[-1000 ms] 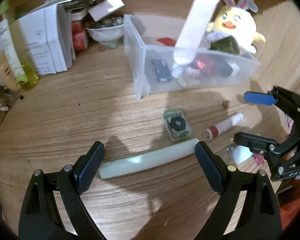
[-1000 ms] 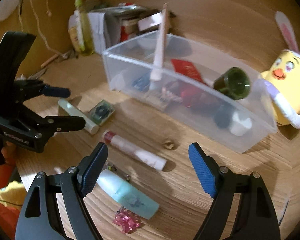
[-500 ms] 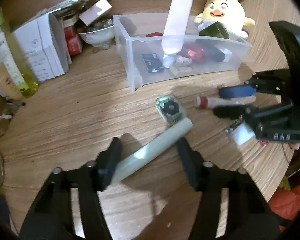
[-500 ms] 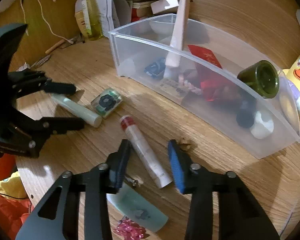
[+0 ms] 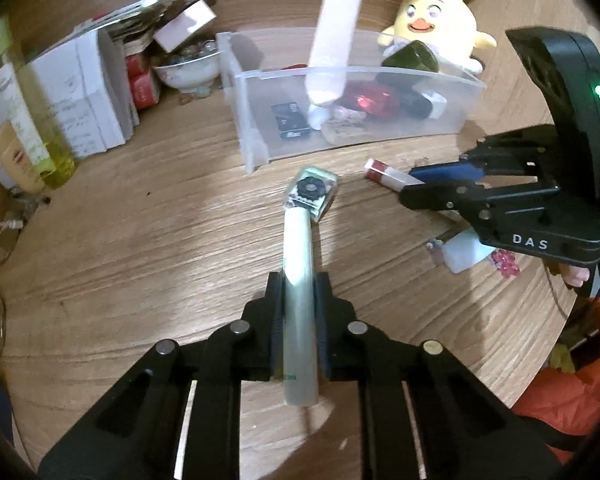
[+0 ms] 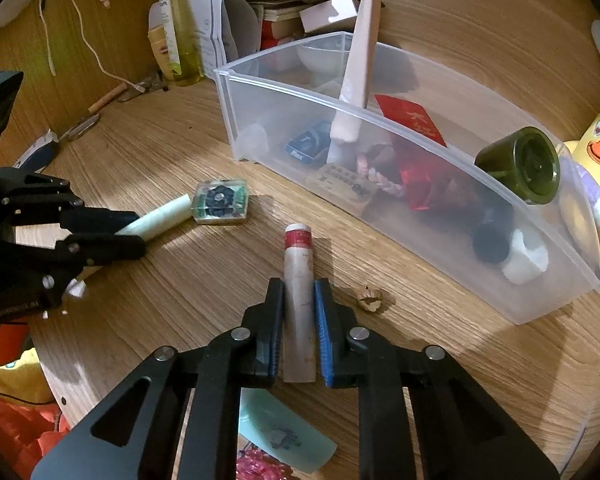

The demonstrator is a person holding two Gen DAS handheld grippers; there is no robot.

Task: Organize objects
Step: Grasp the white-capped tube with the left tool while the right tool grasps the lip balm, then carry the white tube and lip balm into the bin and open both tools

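Pale green tube (image 5: 298, 276) between closing left hand-held gripper (image 5: 298, 292) pads; red-capped tube (image 6: 298, 280) in right hand-held gripper (image 6: 298, 300).

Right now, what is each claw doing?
Left gripper: closing on the pale green tube.
Right gripper: shut on the red-capped tube.

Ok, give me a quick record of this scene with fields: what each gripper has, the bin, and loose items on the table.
left gripper: closing on the pale green tube
right gripper: shut on the red-capped tube
bin: clear plastic, holds a tall white tube, a dark green jar, a red packet
loose on table: small clear box, nut
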